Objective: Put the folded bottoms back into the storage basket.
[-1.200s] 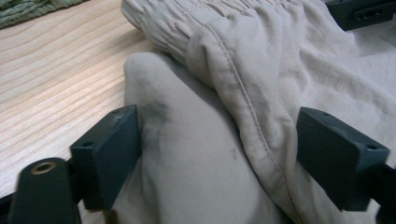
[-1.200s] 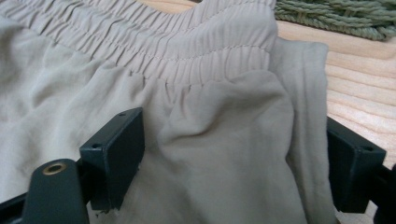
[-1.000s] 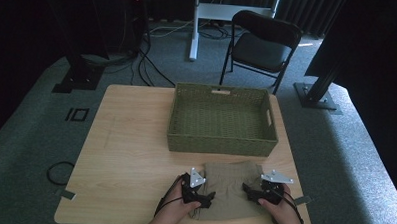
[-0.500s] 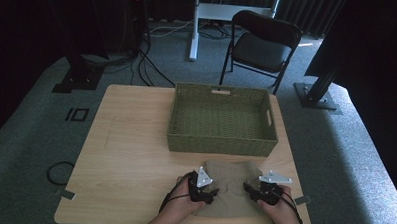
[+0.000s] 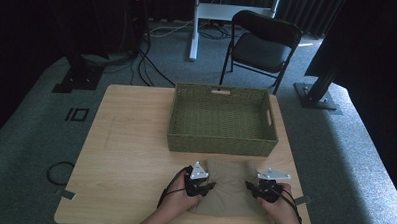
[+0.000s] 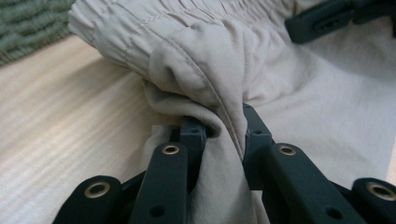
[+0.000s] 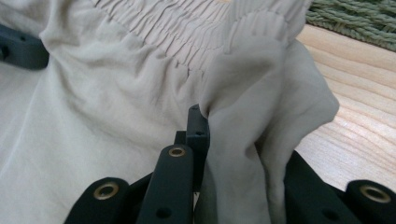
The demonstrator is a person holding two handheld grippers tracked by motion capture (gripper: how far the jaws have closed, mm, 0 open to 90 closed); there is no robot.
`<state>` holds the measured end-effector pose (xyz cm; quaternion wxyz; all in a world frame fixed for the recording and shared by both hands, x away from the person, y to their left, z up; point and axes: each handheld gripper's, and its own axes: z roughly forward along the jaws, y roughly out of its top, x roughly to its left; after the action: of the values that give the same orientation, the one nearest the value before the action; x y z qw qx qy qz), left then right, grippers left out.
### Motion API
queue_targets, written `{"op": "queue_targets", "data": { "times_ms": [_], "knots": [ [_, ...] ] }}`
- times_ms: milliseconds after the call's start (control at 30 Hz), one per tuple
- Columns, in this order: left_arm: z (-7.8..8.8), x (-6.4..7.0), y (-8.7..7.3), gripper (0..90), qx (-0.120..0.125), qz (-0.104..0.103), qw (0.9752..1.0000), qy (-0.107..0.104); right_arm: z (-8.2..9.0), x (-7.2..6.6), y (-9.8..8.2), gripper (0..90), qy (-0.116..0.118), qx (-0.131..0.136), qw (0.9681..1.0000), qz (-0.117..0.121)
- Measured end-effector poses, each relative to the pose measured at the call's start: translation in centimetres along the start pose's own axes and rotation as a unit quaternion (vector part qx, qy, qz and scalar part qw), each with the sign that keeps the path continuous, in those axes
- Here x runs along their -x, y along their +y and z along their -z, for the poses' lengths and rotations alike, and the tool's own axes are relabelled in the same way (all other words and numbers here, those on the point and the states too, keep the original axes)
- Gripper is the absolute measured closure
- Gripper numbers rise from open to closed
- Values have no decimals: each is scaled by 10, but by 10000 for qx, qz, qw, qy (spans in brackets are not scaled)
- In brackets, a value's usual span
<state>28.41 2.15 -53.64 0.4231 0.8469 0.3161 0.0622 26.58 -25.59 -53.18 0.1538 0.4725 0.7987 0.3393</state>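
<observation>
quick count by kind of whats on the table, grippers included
beige garment: 1
green woven basket: 1
grippers: 2, the left gripper and the right gripper, each with its jaws just closed on the garment's gathered edge
total: 4

A lab or studio: black curtains [image 5: 49, 17] all round, grey carpet [image 5: 31, 121], cables [image 5: 153, 65] on the floor, stand bases [image 5: 317, 96], a folding chair [image 5: 261, 46] behind one wooden table [image 5: 130, 139]
</observation>
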Motion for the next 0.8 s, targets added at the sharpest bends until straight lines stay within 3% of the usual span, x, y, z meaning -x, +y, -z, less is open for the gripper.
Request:
{"op": "queue_targets", "data": {
  "times_ms": [400,800],
  "knots": [
    [40,-2,26,782,355,-122,9993,-82,32,-7,25,794,247,494,9984,-81],
    [69,-6,48,789,607,-334,9976,49,47,-13,53,796,341,822,9960,54]
  ]
}}
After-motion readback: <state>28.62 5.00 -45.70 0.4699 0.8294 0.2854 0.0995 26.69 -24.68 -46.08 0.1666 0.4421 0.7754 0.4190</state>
